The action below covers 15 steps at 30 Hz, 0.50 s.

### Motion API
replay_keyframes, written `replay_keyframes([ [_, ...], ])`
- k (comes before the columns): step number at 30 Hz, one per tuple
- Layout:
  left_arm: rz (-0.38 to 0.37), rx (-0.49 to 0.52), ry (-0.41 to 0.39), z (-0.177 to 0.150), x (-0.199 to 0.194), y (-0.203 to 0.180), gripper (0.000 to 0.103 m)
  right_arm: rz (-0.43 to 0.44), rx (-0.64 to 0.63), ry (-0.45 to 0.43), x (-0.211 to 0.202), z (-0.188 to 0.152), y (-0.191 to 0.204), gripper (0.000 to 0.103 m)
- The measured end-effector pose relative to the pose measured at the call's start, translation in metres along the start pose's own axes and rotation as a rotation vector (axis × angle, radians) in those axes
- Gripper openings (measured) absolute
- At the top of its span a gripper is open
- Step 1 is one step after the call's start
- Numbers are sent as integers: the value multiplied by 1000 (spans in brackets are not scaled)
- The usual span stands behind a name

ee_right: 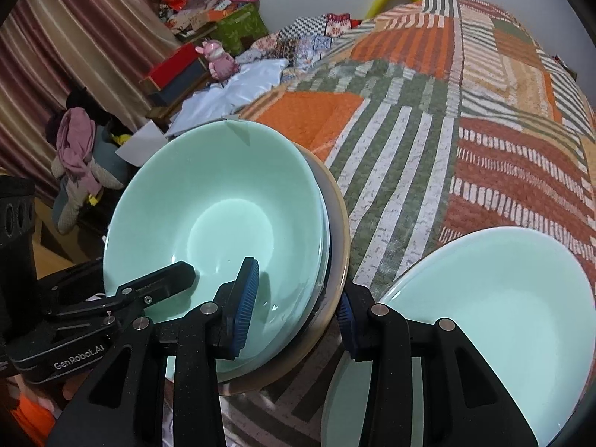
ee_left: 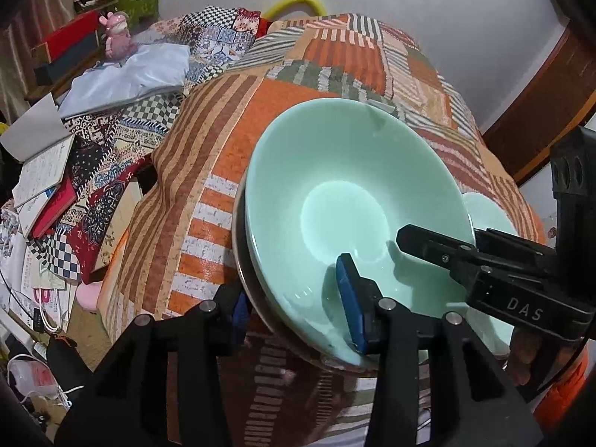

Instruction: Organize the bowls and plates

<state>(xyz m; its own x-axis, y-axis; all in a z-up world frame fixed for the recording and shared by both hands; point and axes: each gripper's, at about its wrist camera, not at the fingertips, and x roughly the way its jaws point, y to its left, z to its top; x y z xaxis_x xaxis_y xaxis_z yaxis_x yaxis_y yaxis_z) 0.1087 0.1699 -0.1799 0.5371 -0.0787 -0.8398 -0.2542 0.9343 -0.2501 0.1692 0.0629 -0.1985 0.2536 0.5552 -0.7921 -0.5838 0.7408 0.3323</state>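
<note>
Two grippers straddle the rim of one stack of dishes from opposite sides. On the left gripper (ee_left: 294, 311) the jaws are spread wide, one blue ribbed pad (ee_left: 350, 303) inside the top green bowl (ee_left: 346, 201) and the other outside the stack, with a clear gap at the inner pad. The right gripper (ee_right: 296, 307) is spread the same way, its inner pad (ee_right: 244, 305) in the bowl and its outer one beyond the tan rim of the plate (ee_right: 341, 231) below; whether either pad presses the rim I cannot tell. Smooth, glossy, round and pale green, the bowl sits nested on the stack. Just beside the right gripper's outer finger lies a second green bowl (ee_right: 495, 313). All rest on a patchwork quilt (ee_right: 428, 119) of orange, green and white stripes.
</note>
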Motion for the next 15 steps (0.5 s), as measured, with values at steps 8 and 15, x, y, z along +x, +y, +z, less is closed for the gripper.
replay_keyframes([
  [8, -17, 25, -57, 4, -26, -24, 43, -9, -13, -82, -35, -1, -3, 36],
  [15, -38, 68, -81, 2, -41, -51, 43, -23, 7, -137, -61, -6, -15, 36],
])
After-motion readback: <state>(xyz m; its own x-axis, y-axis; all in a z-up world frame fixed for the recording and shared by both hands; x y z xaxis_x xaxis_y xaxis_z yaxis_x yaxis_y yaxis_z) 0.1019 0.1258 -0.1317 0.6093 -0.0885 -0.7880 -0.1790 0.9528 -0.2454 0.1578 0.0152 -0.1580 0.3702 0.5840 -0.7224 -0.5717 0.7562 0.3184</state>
